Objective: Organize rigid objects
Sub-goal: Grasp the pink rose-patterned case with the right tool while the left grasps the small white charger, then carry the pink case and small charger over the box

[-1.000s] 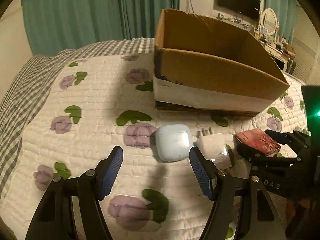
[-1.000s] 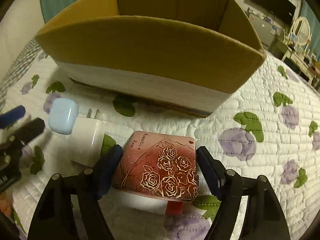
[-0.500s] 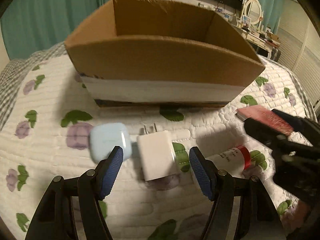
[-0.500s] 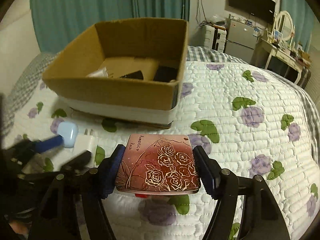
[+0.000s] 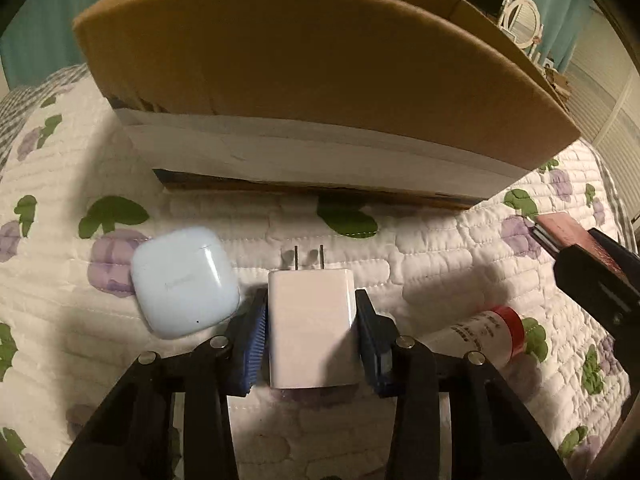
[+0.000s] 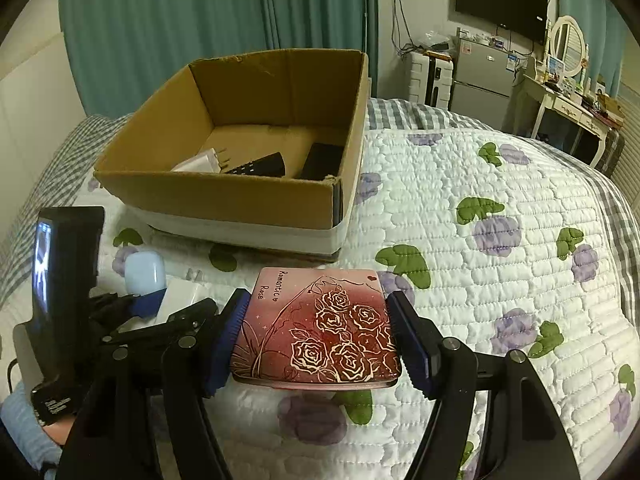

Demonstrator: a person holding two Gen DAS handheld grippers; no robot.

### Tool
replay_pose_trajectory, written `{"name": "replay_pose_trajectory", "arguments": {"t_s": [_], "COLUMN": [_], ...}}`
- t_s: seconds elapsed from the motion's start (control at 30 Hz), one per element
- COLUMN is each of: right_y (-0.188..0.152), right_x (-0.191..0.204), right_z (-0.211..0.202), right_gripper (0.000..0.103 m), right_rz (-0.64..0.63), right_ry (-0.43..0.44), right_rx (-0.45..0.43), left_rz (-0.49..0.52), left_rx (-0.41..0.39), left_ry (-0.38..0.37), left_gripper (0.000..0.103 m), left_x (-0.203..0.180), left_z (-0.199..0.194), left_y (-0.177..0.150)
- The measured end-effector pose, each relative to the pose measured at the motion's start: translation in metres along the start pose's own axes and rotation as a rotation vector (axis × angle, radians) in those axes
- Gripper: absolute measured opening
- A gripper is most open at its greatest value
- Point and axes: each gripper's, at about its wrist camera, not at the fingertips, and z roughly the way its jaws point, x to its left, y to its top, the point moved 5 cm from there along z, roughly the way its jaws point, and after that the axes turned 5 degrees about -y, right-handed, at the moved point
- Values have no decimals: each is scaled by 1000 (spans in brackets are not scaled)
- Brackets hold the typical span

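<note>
Charger (image 5: 311, 320) on the bed (image 5: 420, 264), your left gripper (image 5: 311, 332) jaws just closed onto it, your right gripper (image 6: 316, 340) jaws clamping a rose-patterned case (image 6: 320, 332), cardboard box (image 6: 256, 200) just behind.

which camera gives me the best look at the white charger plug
The left wrist view: the white charger plug sits centred between the left gripper pads, prongs showing. The right wrist view shows only a sliver behind that gripper.

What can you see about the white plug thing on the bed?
The white charger is a smooth, glossy plastic block with rounded corners and two metal prongs pointing toward the cardboard box. It lies flat on the flowery quilt. The left hand-held gripper has just been closing, and its blue pads press both sides.
</note>
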Motion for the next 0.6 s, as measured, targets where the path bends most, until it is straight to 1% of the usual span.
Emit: {"name": "replay_pose_trajectory", "arguments": {"t_s": [0.13,0.27,0.37,0.53,0.6], "right_y": [-2,-3,-2,15,25], "right_x": [-1,-1,2,9,12], "right_z": [-5,-18,-32,-64,-78], "right_gripper": [69,69,69,69,69], "right_rz": [9,13,4,-27,-38], "right_ry": [-1,-18,-29,-45,-40], "right_rx": [-10,-35,-53,-126,-158], "left_rz": [25,43,67,104,115], "left_rx": [-15,-46,-91,-182,-213], "left_ry": [12,22,29,28,31], "left_gripper": [41,41,41,41,41], "left_x": [-3,-5,-9,-16,-15], "left_z": [-13,-36,-63,-112,-125], "left_y": [-3,-6,-4,7,22]}}
